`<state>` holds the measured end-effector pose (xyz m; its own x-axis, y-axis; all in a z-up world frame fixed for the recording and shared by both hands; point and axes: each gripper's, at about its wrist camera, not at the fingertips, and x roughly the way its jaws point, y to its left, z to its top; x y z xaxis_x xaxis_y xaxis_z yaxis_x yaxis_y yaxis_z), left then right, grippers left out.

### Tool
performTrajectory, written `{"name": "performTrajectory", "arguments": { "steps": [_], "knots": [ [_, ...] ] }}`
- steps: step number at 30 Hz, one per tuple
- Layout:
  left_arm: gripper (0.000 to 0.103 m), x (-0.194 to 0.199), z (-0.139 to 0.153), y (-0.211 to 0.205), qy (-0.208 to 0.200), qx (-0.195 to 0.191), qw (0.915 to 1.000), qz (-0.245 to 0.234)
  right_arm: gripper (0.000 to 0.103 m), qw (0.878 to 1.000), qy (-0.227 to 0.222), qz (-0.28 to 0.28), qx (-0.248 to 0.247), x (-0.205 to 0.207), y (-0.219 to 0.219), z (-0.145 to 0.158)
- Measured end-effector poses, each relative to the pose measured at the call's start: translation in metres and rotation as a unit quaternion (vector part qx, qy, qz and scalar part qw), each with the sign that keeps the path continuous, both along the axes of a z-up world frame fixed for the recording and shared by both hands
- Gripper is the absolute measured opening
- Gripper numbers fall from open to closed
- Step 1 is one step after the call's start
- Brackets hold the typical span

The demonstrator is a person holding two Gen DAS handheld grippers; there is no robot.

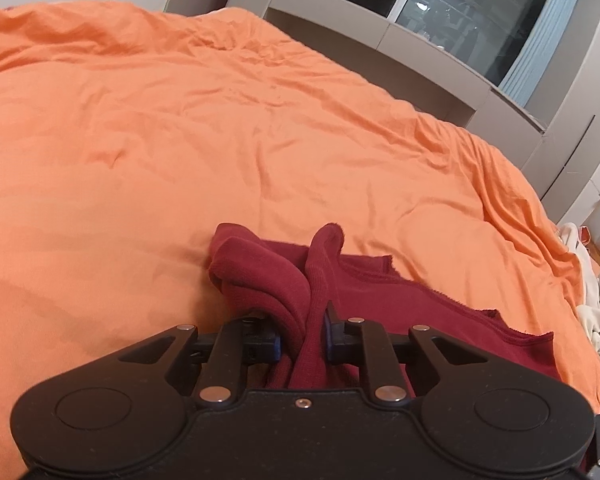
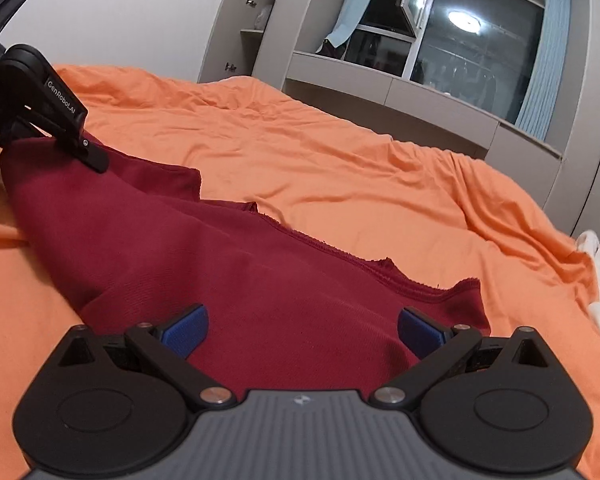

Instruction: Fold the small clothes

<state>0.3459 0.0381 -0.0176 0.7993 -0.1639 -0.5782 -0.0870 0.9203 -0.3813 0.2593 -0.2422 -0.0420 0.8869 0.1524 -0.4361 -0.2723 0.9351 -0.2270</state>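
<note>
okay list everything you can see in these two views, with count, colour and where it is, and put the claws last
garment: one, dark red, lying on the bed near both cameras, one end bunched up and gripped
bedcover: one, orange, wrinkled, spread over the whole bed
pale cloth: one heap, cream white, at the right edge of the bed
window: one, dark glass reflecting a ceiling light, behind the bed
curtains: light blue, hanging at the window sides
cabinets: grey, along the wall under the window
left claw: one, black, shut on the garment's bunched end
right claw: one, black with blue pads, open over the garment
</note>
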Motion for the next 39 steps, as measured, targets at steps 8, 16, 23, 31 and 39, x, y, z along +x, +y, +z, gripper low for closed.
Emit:
{"name": "performTrajectory", "arguments": {
  "steps": [8,16,23,31,39],
  "knots": [
    [0.017,0.009,0.032,-0.028,-0.034,-0.008,0.9977,-0.058,0.103,0.999,0.026,-0.004,0.03,0.005,-0.012,0.002],
    [0.016,0.02,0.075,-0.109,-0.071,0.013,0.9845,-0.16,0.103,0.996,0.049,-0.062,0.04,-0.007,-0.074,0.036],
    [0.016,0.011,0.08,-0.202,-0.065,0.026,0.9666,-0.246,0.103,0.976,0.024,-0.206,0.068,-0.009,-0.183,0.06],
    [0.016,-0.024,0.042,-0.29,-0.036,0.086,0.9391,-0.331,0.103,0.937,0.06,-0.221,0.263,-0.017,-0.269,0.052],
    [0.029,-0.029,0.017,-0.298,-0.007,0.104,0.9313,-0.349,0.103,0.934,0.068,-0.201,0.288,-0.016,-0.272,0.053]
  ]
}}
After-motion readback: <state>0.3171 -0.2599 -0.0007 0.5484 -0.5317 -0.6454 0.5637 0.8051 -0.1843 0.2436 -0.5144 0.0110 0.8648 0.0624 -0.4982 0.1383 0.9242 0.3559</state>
